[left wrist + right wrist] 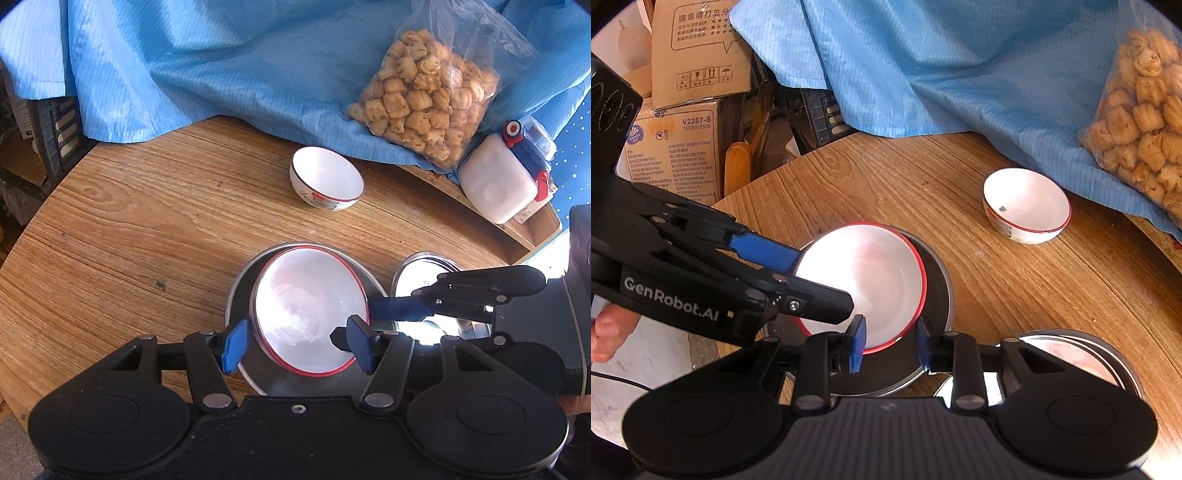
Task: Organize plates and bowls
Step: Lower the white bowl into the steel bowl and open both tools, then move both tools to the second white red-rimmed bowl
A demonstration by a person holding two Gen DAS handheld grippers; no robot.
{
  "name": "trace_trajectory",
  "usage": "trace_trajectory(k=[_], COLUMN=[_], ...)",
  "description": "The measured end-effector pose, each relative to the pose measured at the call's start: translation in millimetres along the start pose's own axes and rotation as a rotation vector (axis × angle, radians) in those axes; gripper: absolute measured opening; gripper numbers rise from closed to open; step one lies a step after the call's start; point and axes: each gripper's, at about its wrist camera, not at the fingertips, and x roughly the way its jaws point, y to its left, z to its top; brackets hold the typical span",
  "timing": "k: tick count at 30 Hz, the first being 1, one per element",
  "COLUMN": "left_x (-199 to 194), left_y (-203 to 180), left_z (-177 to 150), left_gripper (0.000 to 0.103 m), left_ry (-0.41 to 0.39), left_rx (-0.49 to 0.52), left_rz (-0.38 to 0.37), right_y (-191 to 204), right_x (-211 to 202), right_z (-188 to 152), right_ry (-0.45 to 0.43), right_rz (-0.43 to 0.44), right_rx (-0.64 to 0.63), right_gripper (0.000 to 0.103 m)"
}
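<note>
My right claw (889, 343) hangs over the near rim of a white, red-rimmed bowl (866, 282), its blue pads narrowly parted with the rim between them; whether either pad actually presses on the rim I cannot tell. My left claw (297, 345) stands wider, its pads to either side of the same bowl's near edge and clear of it. Seen from the right wrist, the left claw's side reads "GenRobot.AI" in white letters.

The bowl sits upright, mouth up, inside a steel plate (938, 295) on the round wooden table (1052, 295), pushed towards the plate's far side. Being round, it has no long axis to speak of. Just beside that plate, on my right, is a second steel plate (1108, 363). Farther back stands a small white bowl (1027, 205), also mouth up, with a red rim; on its outer wall is a red and dark print with cursive lettering that I cannot read, and inside it a small dark mark.

Behind it a blue cloth (221, 66) drapes over the table's far edge, with a clear bag of pastries (424, 99) on it and a white container (495, 184) with red clasps beside that. Off the table's left stand cardboard boxes (676, 151): one shows "V2287-B" and "1003002330", the upper one Chinese print and handling symbols. A hand (607, 332) grips the left claw's handle.
</note>
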Motion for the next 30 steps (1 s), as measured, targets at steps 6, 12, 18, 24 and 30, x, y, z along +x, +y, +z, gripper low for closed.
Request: trace_trajectory(k=[6, 12, 18, 24, 30], left_x=[0, -4, -11, -17, -8], left_y=[0, 3, 0, 4, 0], left_z=[1, 2, 4, 12, 32], left_gripper=[0.065, 0.073, 0.075, 0.091, 0.102], left_ry=[0.007, -0.013, -0.053, -0.127, -0.208], left_rx=[0.011, 0.009, 0.029, 0.02, 0.037], left_rz=[-0.017, -0.031, -0.014, 0.017, 0.109], right_y=[1, 2, 3, -15, -60], right_x=[-2, -7, -12, -32, -44], right_z=[0, -2, -3, -6, -7], right_ry=[0.004, -0.008, -0.023, -0.114, -0.213], right_rz=[-0.002, -0.001, 0.003, -0.026, -0.108], right_rx=[-0.016, -0.026, -0.034, 0.007, 0.142], right_gripper=[0.035, 0.046, 0.052, 0.088, 0.103])
